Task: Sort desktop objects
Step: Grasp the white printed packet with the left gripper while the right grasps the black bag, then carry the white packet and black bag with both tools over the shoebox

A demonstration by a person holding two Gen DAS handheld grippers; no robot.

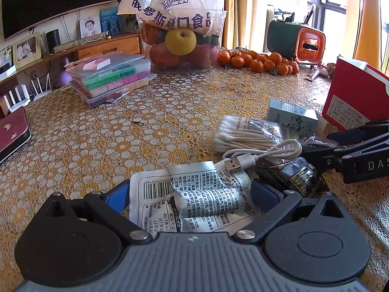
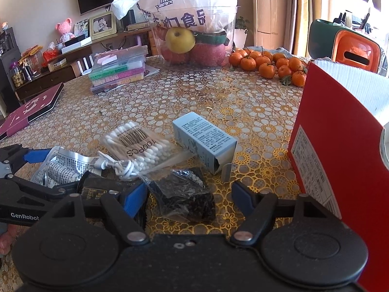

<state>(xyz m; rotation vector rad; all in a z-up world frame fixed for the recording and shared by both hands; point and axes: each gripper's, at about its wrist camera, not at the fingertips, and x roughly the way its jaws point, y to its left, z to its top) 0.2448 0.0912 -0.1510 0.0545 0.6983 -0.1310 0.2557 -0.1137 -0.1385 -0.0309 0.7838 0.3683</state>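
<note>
Floral gold tablecloth (image 1: 158, 112) carries the clutter: cotton swab pack (image 1: 245, 133), white USB cable (image 1: 265, 154), pale blue box (image 2: 205, 141) and red carton (image 2: 340, 146) to the right. Left gripper (image 1: 192, 196) has its jaws spread around the white foil packet (image 1: 189, 199), blue pads (image 1: 263, 193) at its edges, contact unclear. Right gripper (image 2: 189, 197) is open, straddling the dark clear-plastic bag (image 2: 184, 194), not clamped.
</note>
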